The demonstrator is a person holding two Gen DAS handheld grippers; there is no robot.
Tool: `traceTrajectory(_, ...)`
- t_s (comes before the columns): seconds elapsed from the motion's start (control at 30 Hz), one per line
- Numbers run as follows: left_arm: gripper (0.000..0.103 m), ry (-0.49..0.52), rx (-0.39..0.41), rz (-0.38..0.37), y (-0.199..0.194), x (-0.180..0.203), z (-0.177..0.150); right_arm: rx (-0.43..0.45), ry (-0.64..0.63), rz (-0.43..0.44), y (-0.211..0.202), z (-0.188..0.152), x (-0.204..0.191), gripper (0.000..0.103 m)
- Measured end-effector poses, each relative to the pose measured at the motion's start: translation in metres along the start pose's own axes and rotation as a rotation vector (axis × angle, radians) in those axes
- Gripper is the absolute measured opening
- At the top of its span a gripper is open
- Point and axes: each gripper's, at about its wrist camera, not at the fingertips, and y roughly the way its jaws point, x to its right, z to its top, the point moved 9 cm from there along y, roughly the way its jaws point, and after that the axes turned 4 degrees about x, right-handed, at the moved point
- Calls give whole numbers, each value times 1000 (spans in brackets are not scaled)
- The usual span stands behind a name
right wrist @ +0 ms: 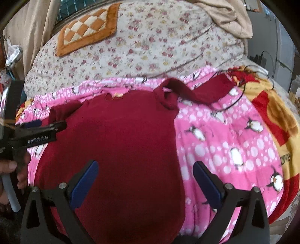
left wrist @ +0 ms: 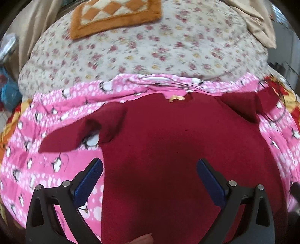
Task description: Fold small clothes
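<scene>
A small dark red top (left wrist: 168, 142) lies spread flat on a pink penguin-print sheet (left wrist: 37, 169), neck away from me, both short sleeves out to the sides. It also shows in the right wrist view (right wrist: 120, 142). My left gripper (left wrist: 150, 165) is open and empty, just above the top's lower left edge. My right gripper (right wrist: 145, 167) is open and empty, above the top's lower right edge. The left gripper (right wrist: 45, 125) also shows at the left of the right wrist view, over the top's left sleeve.
A floral quilt (left wrist: 150, 47) lies beyond the pink sheet, with an orange checked cushion (left wrist: 114, 15) on it. A yellow and red blanket (right wrist: 277, 116) with a black cable (right wrist: 236, 101) is at the right. Beige cloth (right wrist: 230, 16) lies at the far right.
</scene>
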Motion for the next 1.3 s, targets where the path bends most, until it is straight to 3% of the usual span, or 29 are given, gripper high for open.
traceTrajectory(0.13, 89, -24, -19, 5, 9, -7, -12, 71, -39, 12, -3, 26, -14, 102)
traceTrajectory(0.23, 91, -21, 16, -11, 6, -2, -10, 135, -5, 42, -8, 43, -20, 102)
traceTrajectory(0.33, 91, -16, 42, -97, 5, 10, -9, 172, 61, -5, -6, 52, -13, 102)
traceTrajectory(0.43, 91, -29, -14, -161, 11, 19, -15, 109, 116, -43, 7, 44, -2, 102)
traceTrajectory(0.53, 91, -17, -44, -165, 14, 24, -19, 18, 110, -38, 22, 28, 2, 102)
traceTrajectory(0.67, 86, 4, -52, -158, 14, 26, -23, -11, 102, -55, 27, 17, 6, 102)
traceTrajectory(0.93, 84, 9, -99, -158, 25, 28, -32, -19, 68, -60, 36, 19, -4, 102)
traceTrajectory(1.2, 89, 9, -56, -124, 24, 22, -28, 33, -46, -76, 67, 46, -11, 102)
traceTrajectory(1.3, 91, 9, -38, -113, 23, 20, -26, 51, -72, -90, 79, 42, -10, 102)
